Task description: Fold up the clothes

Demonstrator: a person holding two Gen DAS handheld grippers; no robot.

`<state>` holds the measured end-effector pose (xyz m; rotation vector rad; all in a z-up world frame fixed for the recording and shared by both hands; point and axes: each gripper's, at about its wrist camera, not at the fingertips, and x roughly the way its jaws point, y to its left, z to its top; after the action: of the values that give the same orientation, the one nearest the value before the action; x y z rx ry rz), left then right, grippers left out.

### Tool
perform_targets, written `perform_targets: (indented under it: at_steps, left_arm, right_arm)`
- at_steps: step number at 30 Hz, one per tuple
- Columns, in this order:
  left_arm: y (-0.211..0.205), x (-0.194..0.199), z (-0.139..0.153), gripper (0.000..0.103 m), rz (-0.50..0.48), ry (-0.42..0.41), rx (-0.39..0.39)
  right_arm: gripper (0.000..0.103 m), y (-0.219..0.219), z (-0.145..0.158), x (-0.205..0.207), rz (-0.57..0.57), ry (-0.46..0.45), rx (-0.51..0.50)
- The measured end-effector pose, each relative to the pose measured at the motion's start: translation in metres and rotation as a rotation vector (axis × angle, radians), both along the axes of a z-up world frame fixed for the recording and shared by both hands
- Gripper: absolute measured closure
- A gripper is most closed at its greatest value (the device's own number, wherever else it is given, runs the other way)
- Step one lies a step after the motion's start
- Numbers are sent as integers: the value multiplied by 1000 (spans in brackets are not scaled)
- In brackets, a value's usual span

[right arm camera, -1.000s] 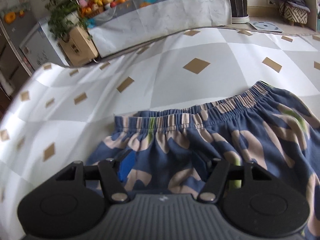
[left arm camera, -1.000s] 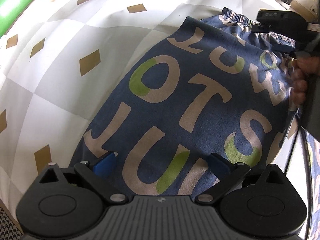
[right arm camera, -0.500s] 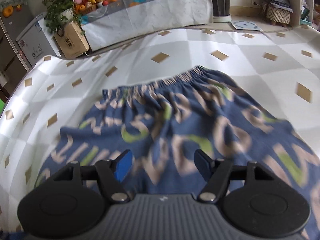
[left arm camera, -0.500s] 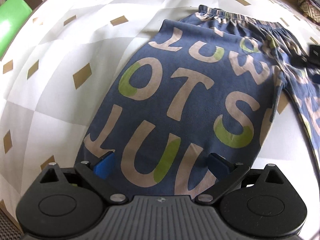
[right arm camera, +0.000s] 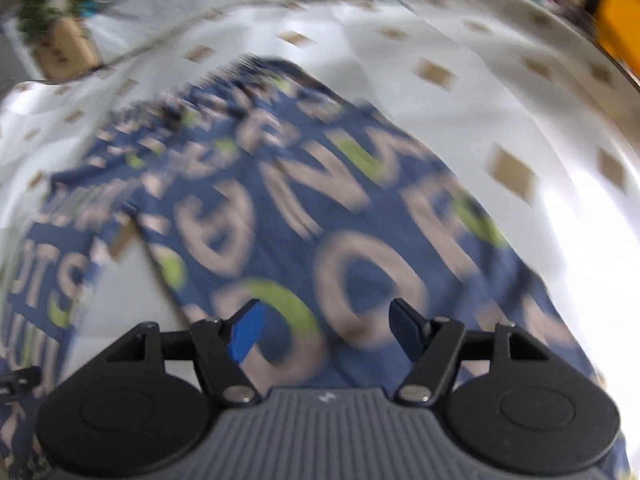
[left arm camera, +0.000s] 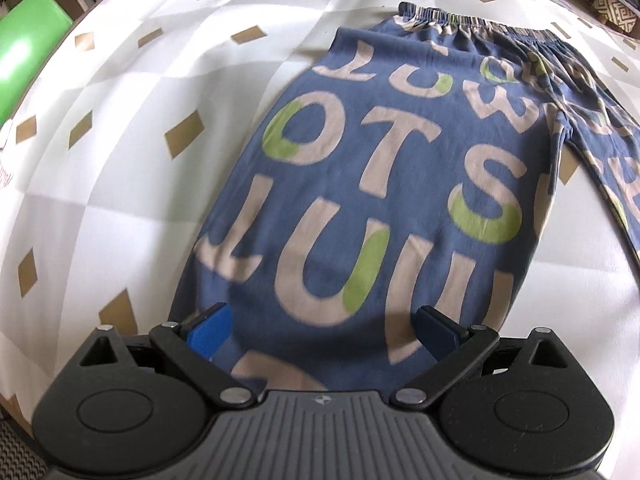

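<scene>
Blue pads sit nearest in both wrist views. On our left gripper (left arm camera: pixel 322 334) the two fingers stand wide apart, with nothing pinched; the pads hang over the near end of one trouser leg, and we cannot tell whether they touch the cloth. Our right gripper (right arm camera: pixel 326 330) likewise shows its fingers spread, nothing between the pads, above the other leg; this view is heavily smeared, so fine contact is unreadable.

Beyond the fingers we note the trousers (left arm camera: pixel 384 184): navy cloth printed with large beige letters and lime-green patches, lying flat on the bedsheet (left arm camera: pixel 120 152), a white and pale-grey check with tan diamonds. From the left view, one leg runs away from us to the gathered elastic waistband (left arm camera: pixel 472 24) at the far end, and the second leg (left arm camera: pixel 600 148) splays off to the right, a wedge of sheet showing between them.

Farther off, left view: a green object (left arm camera: pixel 28 56) at the left edge. Right view: blurred plants (right arm camera: pixel 44 8) beyond the bed.
</scene>
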<state>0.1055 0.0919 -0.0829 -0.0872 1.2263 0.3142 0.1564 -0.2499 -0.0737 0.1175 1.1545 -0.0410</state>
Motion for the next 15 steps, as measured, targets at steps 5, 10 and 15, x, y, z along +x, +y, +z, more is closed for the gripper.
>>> perform_targets:
  at_steps: [5,10,15]
  left_arm:
    - [2,-19,-1,4,38,-13,0]
    - [-5,-42,-2,4,53,-35,24]
    - [-8,-64,-5,4,81,-59,-20]
  right_arm:
    - [36,-21,-1,-30,-107,54,-8]
    - [35,-35,-3,-63,-218,73,42]
    - [33,-26,-7,-92,-190,38,-27]
